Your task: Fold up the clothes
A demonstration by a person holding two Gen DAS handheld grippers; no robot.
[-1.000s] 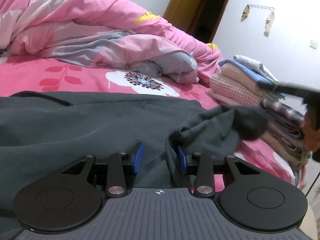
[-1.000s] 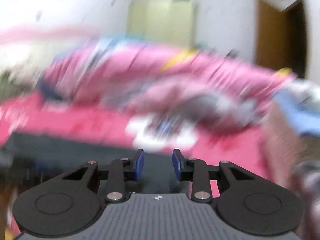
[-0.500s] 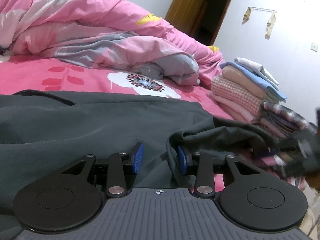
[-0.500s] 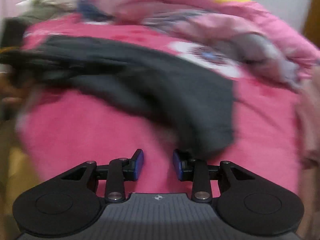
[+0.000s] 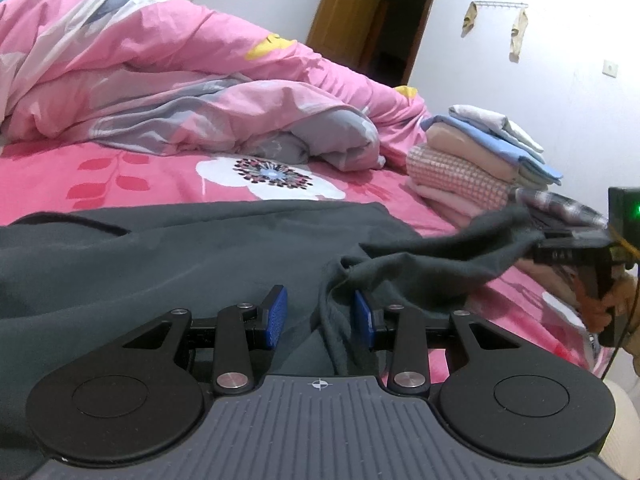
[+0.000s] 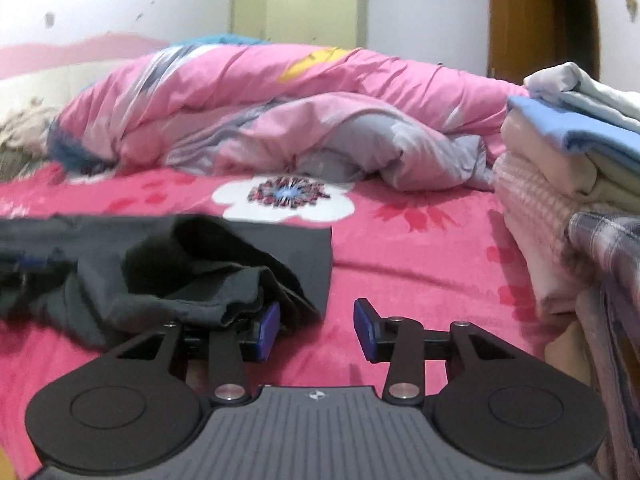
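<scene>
Left gripper (image 5: 320,316): jaws apart, blue pads on either side of a bunched fold of the dark grey garment (image 5: 200,256), which rises between them and lies against the right-hand pad without being pinched. Right gripper (image 6: 316,326): jaws apart, bare pink sheet showing in the gap; a rumpled edge of the same garment (image 6: 192,276) drapes over the left finger (image 6: 267,326) and touches it on its outer side, while the right finger stands clear of cloth. In the left wrist view the right gripper (image 5: 576,248) appears at the right edge, with a corner of the garment drawn out toward its tip; the contact itself is too blurred to resolve. The garment lies spread flat across the near part of the bed (image 5: 100,176), on the pink floral sheet, its far edge just short of the white flower print (image 5: 272,178). Beyond it sits a heaped pink and grey duvet (image 5: 180,92). A stack of folded clothes (image 5: 480,164) rests on the bed to the right, near the duvet's end. Behind stand a white wall, a brown door (image 5: 352,20) and a pale wardrobe (image 6: 300,8).
</scene>
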